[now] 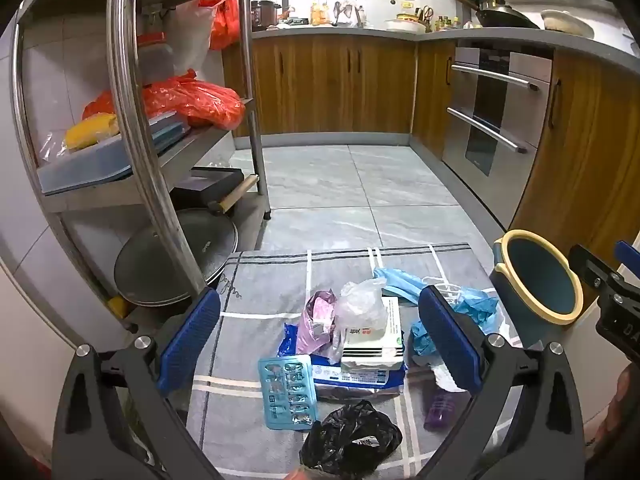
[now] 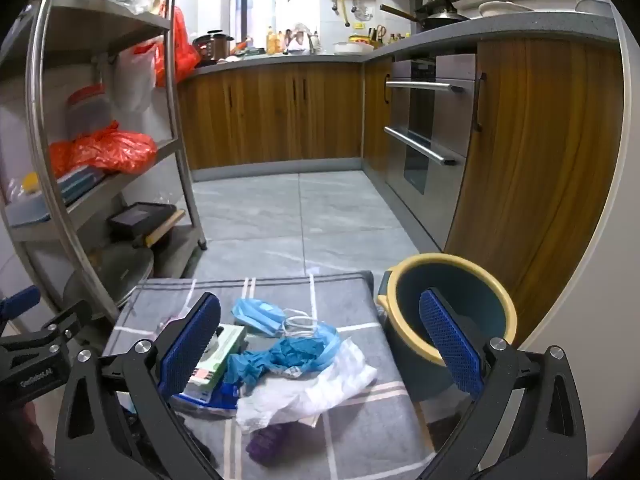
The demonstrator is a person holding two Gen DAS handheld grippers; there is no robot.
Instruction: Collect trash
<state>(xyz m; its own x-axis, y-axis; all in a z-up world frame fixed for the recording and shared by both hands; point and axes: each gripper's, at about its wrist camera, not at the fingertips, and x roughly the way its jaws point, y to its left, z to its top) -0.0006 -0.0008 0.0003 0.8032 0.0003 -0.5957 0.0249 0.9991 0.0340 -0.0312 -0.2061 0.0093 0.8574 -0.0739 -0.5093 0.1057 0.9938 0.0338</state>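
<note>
Trash lies on a grey checked cloth point(image 1: 276, 272) over a low table. In the left wrist view I see a blue blister pack point(image 1: 287, 391), a black plastic bag point(image 1: 352, 438), a white box point(image 1: 374, 344), a pink wrapper point(image 1: 318, 316) and a clear bag point(image 1: 362, 298). My left gripper point(image 1: 320, 340) hovers open above them. In the right wrist view a blue face mask point(image 2: 258, 314), crumpled blue gloves point(image 2: 288, 354), a white plastic bag point(image 2: 316, 390) and a purple item point(image 2: 266, 442) lie under my open right gripper point(image 2: 320, 340). A blue bin with a yellow rim point(image 2: 450, 308) stands at the table's right edge.
A steel shelf rack point(image 1: 132, 128) with orange bags point(image 1: 200, 102), pans and boxes stands close on the left. Wooden cabinets point(image 1: 336, 84) and a steel oven point(image 1: 492, 120) line the back and right. Grey tiled floor point(image 1: 344, 184) lies beyond the table.
</note>
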